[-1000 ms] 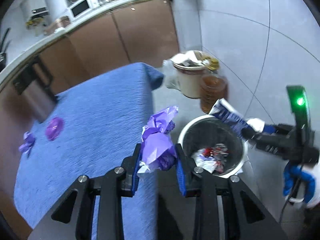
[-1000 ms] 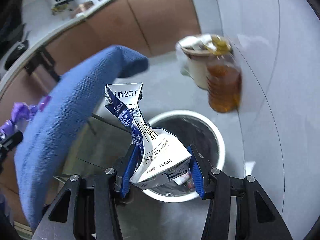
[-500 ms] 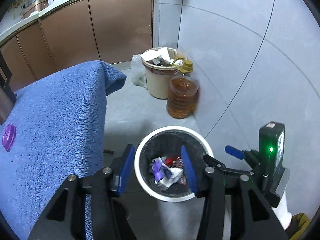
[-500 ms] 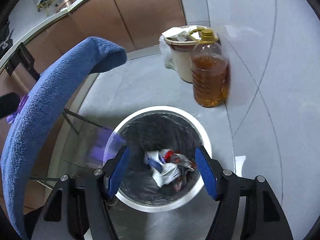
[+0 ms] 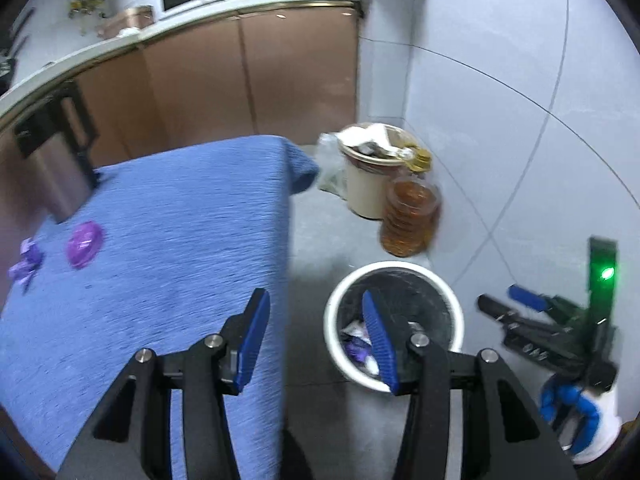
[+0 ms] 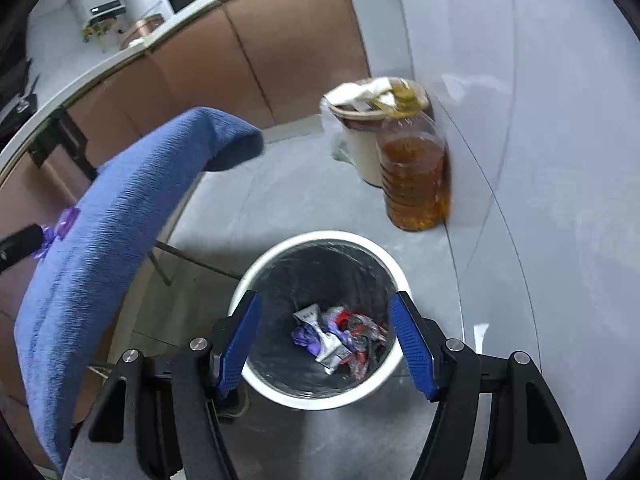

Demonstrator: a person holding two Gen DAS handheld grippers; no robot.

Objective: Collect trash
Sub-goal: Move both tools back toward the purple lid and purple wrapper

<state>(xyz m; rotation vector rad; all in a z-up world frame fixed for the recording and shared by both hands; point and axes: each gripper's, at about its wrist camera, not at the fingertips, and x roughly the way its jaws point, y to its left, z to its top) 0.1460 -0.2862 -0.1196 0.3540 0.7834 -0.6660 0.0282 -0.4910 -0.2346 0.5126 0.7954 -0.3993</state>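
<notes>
1. Two purple scraps [image 5: 26, 258] [image 5: 85, 243] lie far left on the blue cloth [image 5: 180, 220], probably wrappers awaiting collection.
2. The left gripper [image 5: 316, 344] hangs over the cloth's edge, jaws wide, empty.
3. The right gripper [image 6: 324, 346] hovers above the bin [image 6: 320, 316], spread wide, empty; trash [image 6: 340, 336] sits inside.

The white bin [image 6: 320, 398] stands upright on the floor beside the table [image 5: 168, 216], lined in black. Crumpled trash [image 6: 340, 338] lies at its bottom: purple, white and red scraps. On the blue-covered table lie a purple lid [image 5: 84, 244] and, just beside it, a crumpled purple wrapper [image 5: 26, 260].
</notes>
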